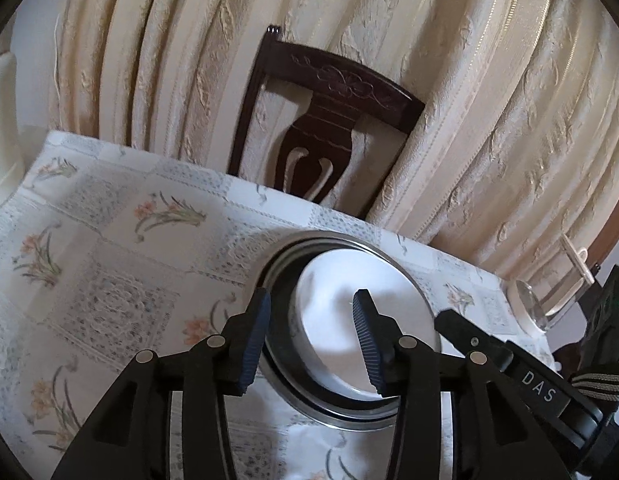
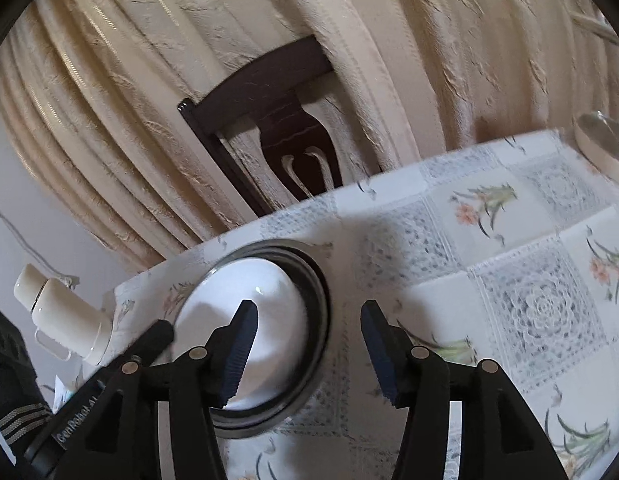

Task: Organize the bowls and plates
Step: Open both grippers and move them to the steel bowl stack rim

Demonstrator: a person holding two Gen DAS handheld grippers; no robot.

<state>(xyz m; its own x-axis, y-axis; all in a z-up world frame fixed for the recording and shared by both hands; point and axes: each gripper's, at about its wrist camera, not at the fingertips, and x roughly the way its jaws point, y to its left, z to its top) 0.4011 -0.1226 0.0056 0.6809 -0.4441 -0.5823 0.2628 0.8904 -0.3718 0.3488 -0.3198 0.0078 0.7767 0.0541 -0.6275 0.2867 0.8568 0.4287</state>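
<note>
The left gripper [image 1: 313, 340] is wide open and holds nothing. Right between its fingers, a little past the tips, sits a white bowl [image 1: 341, 320] inside a dark plate [image 1: 277, 376] with a silver rim. The right gripper [image 2: 307, 350] is wide open too, with nothing in it. The same bowl [image 2: 249, 320] and plate [image 2: 313, 288] sit by its left finger. Both rest on a table [image 2: 489, 280] with a flower cloth. Far to the right is another dish [image 2: 601, 148]. To the left stands a white bottle [image 2: 57, 312]. Behind the table are a dark chair [image 1: 329, 120] and cream curtains [image 1: 489, 80].
</note>
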